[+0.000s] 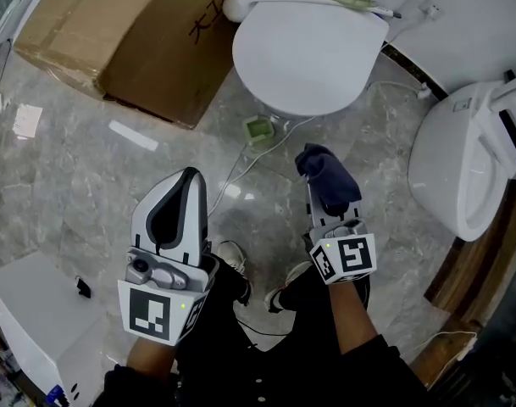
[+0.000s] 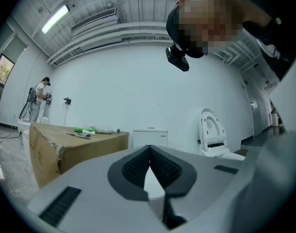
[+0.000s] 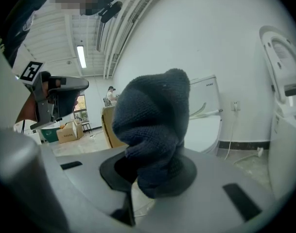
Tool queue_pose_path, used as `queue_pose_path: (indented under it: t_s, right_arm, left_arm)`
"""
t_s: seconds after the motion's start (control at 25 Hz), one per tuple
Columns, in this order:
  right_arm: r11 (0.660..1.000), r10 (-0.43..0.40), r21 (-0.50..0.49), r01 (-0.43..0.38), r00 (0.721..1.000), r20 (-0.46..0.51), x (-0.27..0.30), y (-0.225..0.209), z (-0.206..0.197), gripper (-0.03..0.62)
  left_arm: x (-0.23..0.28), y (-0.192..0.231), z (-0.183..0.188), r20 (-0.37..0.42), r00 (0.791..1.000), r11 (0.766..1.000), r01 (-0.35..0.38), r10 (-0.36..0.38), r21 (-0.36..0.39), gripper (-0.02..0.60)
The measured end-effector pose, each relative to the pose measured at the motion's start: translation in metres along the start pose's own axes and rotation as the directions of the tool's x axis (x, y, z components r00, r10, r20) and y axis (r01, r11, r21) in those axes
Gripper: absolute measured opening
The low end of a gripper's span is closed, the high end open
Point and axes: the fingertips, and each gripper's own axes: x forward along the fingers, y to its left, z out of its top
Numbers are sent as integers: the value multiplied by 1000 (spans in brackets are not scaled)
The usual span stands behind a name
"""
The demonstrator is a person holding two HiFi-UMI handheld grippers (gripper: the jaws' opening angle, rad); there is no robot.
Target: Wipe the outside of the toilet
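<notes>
A white toilet point(image 1: 308, 45) with its lid down stands straight ahead at the top of the head view. My right gripper point(image 1: 321, 206) is shut on a dark blue knitted cloth point(image 1: 330, 176) that bulges out past the jaws, held above the floor short of the bowl. In the right gripper view the cloth point(image 3: 155, 130) hides the fingertips, and the toilet point(image 3: 208, 130) lies beyond it. My left gripper point(image 1: 190, 176) hangs beside it on the left, shut and holding nothing. Its dark pads point(image 2: 133, 171) meet at the tip, pointing toward the toilet's tank point(image 2: 150, 136).
A big cardboard box point(image 1: 130, 32) lies at the upper left of the floor. A second toilet point(image 1: 461, 168) with its seat raised stands on the right. A small green object point(image 1: 259, 131) and a white cable point(image 1: 241, 164) lie on the grey floor. A white box point(image 1: 37, 320) sits at lower left.
</notes>
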Motion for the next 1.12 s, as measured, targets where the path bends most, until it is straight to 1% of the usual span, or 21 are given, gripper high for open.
queue_pose_path:
  t_s: [0.16, 0.48, 0.76, 0.92, 1.04, 1.12]
  right_arm:
    - [1000, -9, 7, 9, 1000, -4, 21, -15, -45, 60]
    - [999, -38, 33, 39, 999, -24, 58, -46, -123, 60]
    - [999, -35, 17, 36, 998, -57, 90, -62, -181, 60]
    - [999, -36, -5, 36, 996, -84, 100, -71, -206, 60]
    - [999, -36, 10, 37, 996, -87, 104, -75, -213, 60]
    - [999, -33, 16, 34, 996, -84, 105, -77, -213, 60]
  left_arm:
    - [12, 2, -32, 27, 1000, 1000, 9, -9, 15, 11]
    - [32, 11, -81, 94, 995, 997, 30, -37, 66, 11]
    - [44, 14, -98, 195, 979, 994, 37, -57, 102, 11]
    - [48, 10, -102, 238, 969, 994, 49, -72, 102, 11]
    - [44, 9, -106, 252, 965, 994, 44, -68, 96, 11]
    - [42, 9, -113, 246, 967, 994, 35, -59, 100, 11]
